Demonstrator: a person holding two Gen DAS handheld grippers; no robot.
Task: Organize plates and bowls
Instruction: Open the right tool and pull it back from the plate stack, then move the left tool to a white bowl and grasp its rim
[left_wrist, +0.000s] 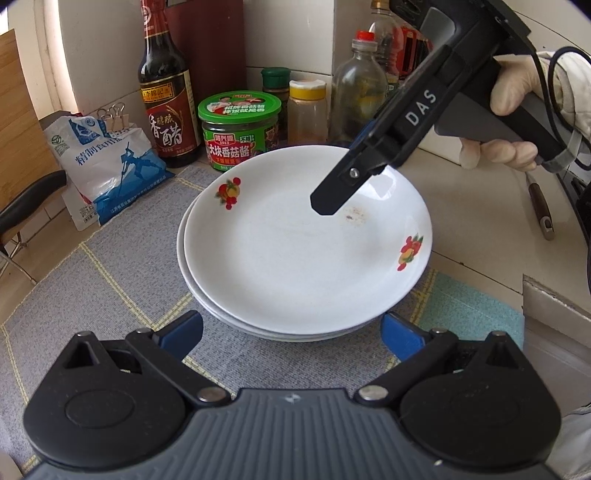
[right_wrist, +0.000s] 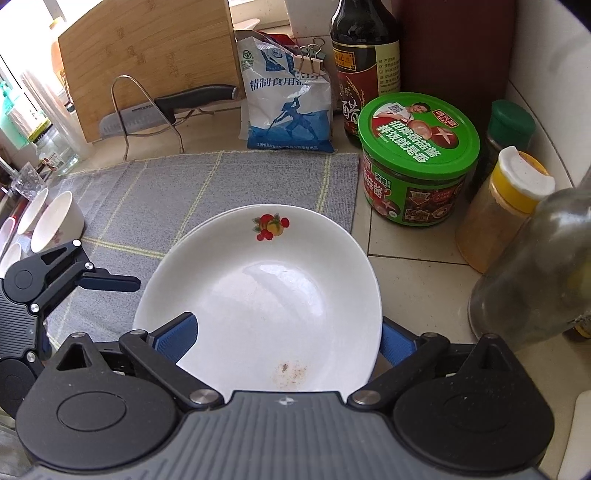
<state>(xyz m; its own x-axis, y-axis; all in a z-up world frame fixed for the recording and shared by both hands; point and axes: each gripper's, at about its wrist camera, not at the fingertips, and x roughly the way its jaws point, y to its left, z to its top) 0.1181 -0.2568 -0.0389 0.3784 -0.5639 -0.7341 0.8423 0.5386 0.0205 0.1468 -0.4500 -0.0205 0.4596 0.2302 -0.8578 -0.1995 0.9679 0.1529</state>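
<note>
A stack of white plates (left_wrist: 295, 254) with fruit decals sits on a grey checked mat (left_wrist: 122, 266). The top plate (right_wrist: 266, 295) has a small brown stain near its rim. My left gripper (left_wrist: 291, 332) is open at the stack's near edge, its blue pads spread wider than the rim and holding nothing. My right gripper (right_wrist: 286, 343) is open over the top plate, one pad above the plate's inside and the other outside its rim, neither pressing on it. In the left wrist view the right gripper (left_wrist: 343, 170) hangs over the far right of the plate, held by a gloved hand (left_wrist: 517, 110). Small white bowls (right_wrist: 55, 221) stand at the mat's left end.
Behind the plates stand a green-lidded jar (right_wrist: 417, 158), a vinegar bottle (left_wrist: 166, 92), a salt bag (right_wrist: 284, 103), a yellow-capped spice jar (right_wrist: 506, 206) and a glass bottle (right_wrist: 535, 273). A knife on a wire rack (right_wrist: 155, 110) and a cutting board (right_wrist: 147, 55) are at the back left.
</note>
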